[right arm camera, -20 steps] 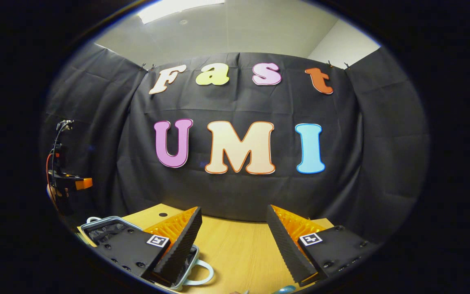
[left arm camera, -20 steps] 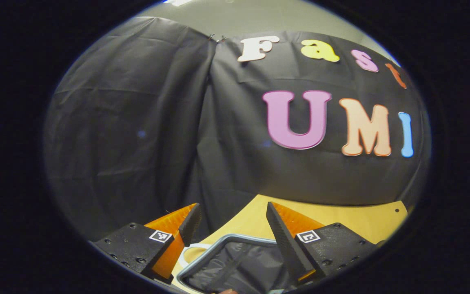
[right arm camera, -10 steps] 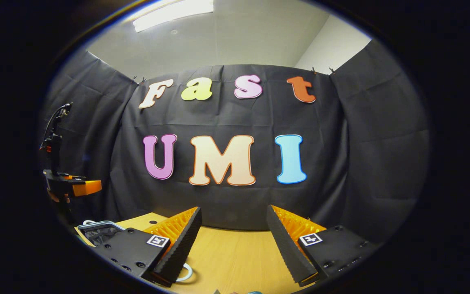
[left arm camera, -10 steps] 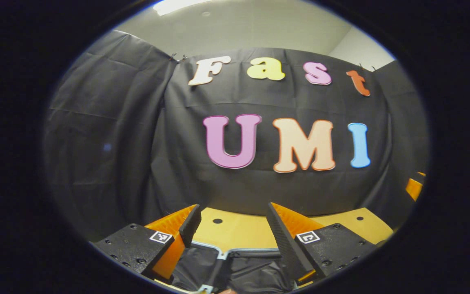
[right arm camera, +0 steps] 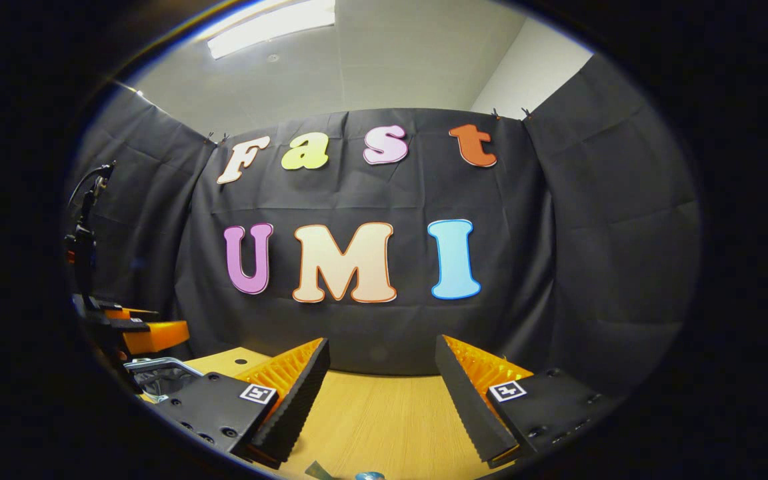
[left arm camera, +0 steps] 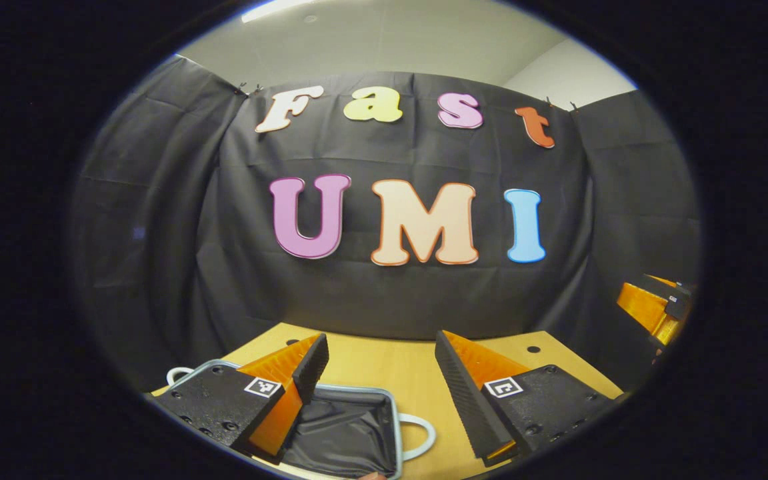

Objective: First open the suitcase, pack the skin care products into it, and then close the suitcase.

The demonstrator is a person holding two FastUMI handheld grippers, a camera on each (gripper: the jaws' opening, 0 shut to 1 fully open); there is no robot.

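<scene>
The suitcase (left arm camera: pixel 394 427) lies open on the wooden table, showing a pale rim, dark lining and a white loop handle (left arm camera: pixel 425 437). My left gripper (left arm camera: pixel 381 347) hovers over it, open, with nothing between its fingers. In the right gripper view the suitcase (right arm camera: pixel 157 373) sits at the far left, below the left gripper (right arm camera: pixel 147 331). My right gripper (right arm camera: pixel 382 347) is open and holds nothing above bare table. Two small items, one with a blue top (right arm camera: pixel 369 475), peek in at that view's bottom edge, too cut off to identify. The right gripper (left arm camera: pixel 654 307) shows at the right edge of the left gripper view.
The wooden table (right arm camera: pixel 384 413) runs back to the black cloth wall, with small round holes (left arm camera: pixel 533 349) near its far edge. A stand with cables (right arm camera: pixel 84 227) rises at the far left of the right gripper view.
The left gripper view has swung to the right, so the suitcase now sits lower left under its fingers. The right gripper view tilted up slightly, and the left gripper there dropped lower.
</scene>
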